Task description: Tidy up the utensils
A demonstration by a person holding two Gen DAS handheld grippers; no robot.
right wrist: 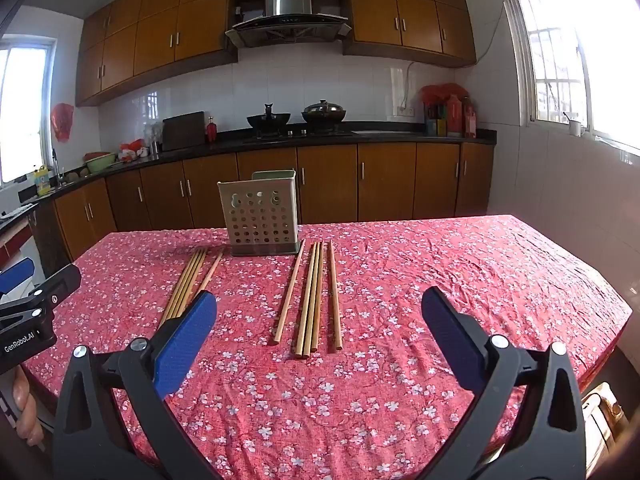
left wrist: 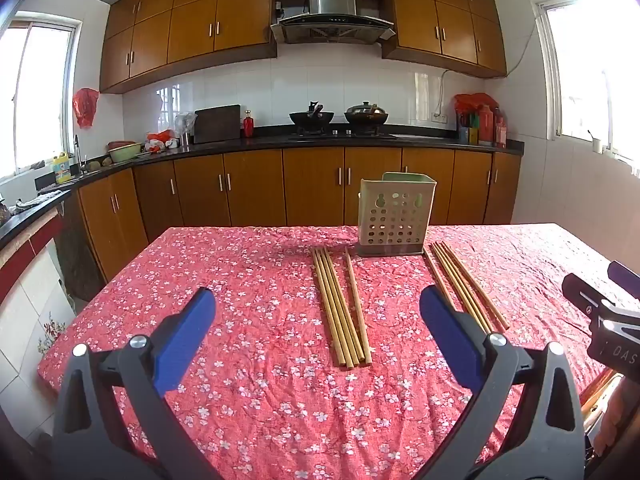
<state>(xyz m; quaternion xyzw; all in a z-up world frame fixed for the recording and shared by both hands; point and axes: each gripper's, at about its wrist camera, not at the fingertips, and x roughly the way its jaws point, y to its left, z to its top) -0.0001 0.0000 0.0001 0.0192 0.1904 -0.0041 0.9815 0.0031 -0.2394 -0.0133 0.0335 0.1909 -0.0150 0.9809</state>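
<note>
Both my grippers wait over the floral tablecloth (left wrist: pixel 248 320).
My left gripper (left wrist: pixel 318 332) and right gripper (right wrist: pixel 320 332) gape wide, empty; chopsticks (left wrist: pixel 340 308) lie before the perforated holder (left wrist: pixel 394 216).

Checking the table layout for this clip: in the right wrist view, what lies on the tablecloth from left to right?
Left gripper at the edge → left bundle of chopsticks → perforated utensil holder → right group of chopsticks, all on the red floral tablecloth.

A beige perforated plastic utensil holder (right wrist: pixel 262 216) is seen upright near the far edge of the red floral tablecloth (right wrist: pixel 440 280). 2 groups of wooden chopsticks (right wrist: pixel 312 300) are laid before it, flanked by wide-spread blue-padded right gripper (right wrist: pixel 318 332) jaws.
</note>
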